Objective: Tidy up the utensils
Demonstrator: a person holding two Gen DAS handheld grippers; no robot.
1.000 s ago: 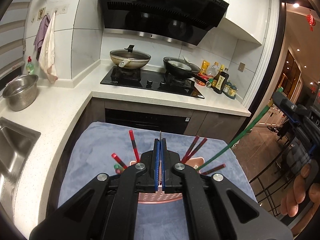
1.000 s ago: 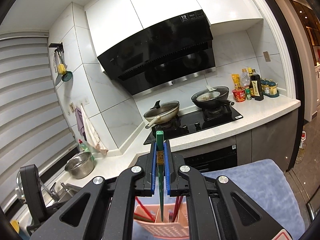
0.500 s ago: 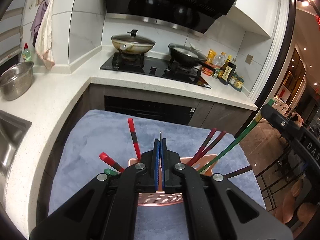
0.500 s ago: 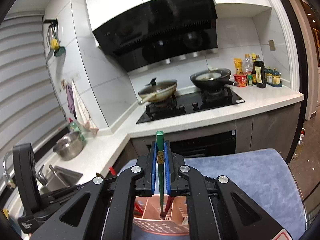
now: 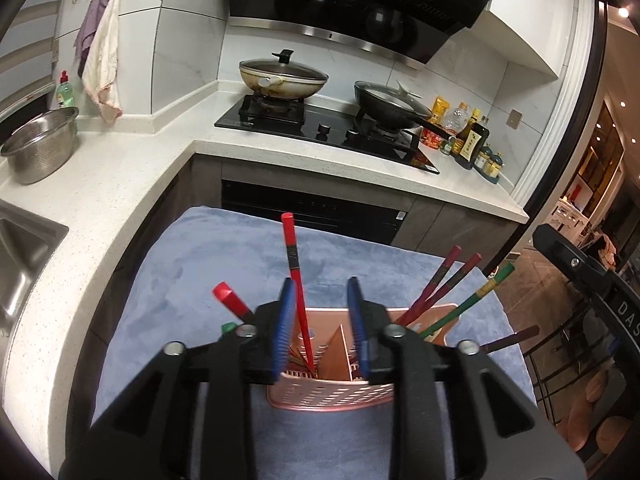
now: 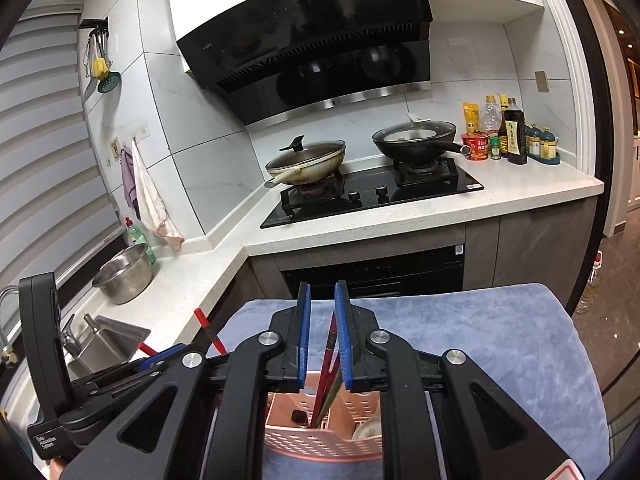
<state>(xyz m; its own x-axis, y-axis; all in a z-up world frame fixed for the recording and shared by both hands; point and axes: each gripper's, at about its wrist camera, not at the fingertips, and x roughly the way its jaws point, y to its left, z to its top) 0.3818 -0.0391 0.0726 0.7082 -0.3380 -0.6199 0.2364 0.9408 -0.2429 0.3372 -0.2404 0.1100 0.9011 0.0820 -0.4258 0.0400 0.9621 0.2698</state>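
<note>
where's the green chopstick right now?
Left wrist view: the green chopstick stands tilted in the right end of the pink utensil basket, beside two dark red chopsticks.

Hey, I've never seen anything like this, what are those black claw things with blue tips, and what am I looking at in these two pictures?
They are two hand-held grippers, one in each of a person's hands, each carrying a camera that looks along its two fingers. One picture comes from the left gripper, the other from the right gripper. Both are open and hold nothing. Below them a pink perforated plastic utensil basket stands on a blue-grey cloth and holds chopsticks: a bright red chopstick, a pair of dark red chopsticks and a green chopstick. Behind is a kitchen counter with a stove.
</note>
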